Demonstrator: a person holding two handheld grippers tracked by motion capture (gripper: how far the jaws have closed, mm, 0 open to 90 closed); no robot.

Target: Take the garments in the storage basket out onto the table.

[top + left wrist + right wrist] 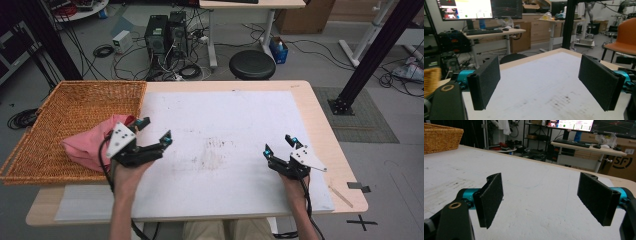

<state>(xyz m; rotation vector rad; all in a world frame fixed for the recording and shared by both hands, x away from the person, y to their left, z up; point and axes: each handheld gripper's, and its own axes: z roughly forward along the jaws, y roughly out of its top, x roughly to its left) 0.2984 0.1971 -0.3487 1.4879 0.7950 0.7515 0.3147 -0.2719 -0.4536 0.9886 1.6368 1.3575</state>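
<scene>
Two pairs of tongs were at work, both released with nothing between the pads. The left tongs (154, 130) hung near the left edge of the table (320, 115), just beside the wicker basket (75, 100), jaws spread wide. In the left gripper view its pads (486, 80) framed bare white table cover, so the grip was plainly empty. The right tongs (280, 145) rested low near the right front corner of the table, jaws likewise apart over the white sheet (225, 120).

The pink cloth (87, 145) lay bunched in the basket's front corner, against the wall nearest the left tongs, part of it heaped up at the rim.

The likely trouble lay with that heap. Sitting so high against the rim, the cloth could slump back over the wall onto the table if the left hand (131, 172) or its trailing cable (104, 155) brushed it in passing. The basket itself overhung the table's left edge, so a nudge from the forearm might shift or tip it. Whether any fold of cloth hung outside the wall could not be told.
</scene>
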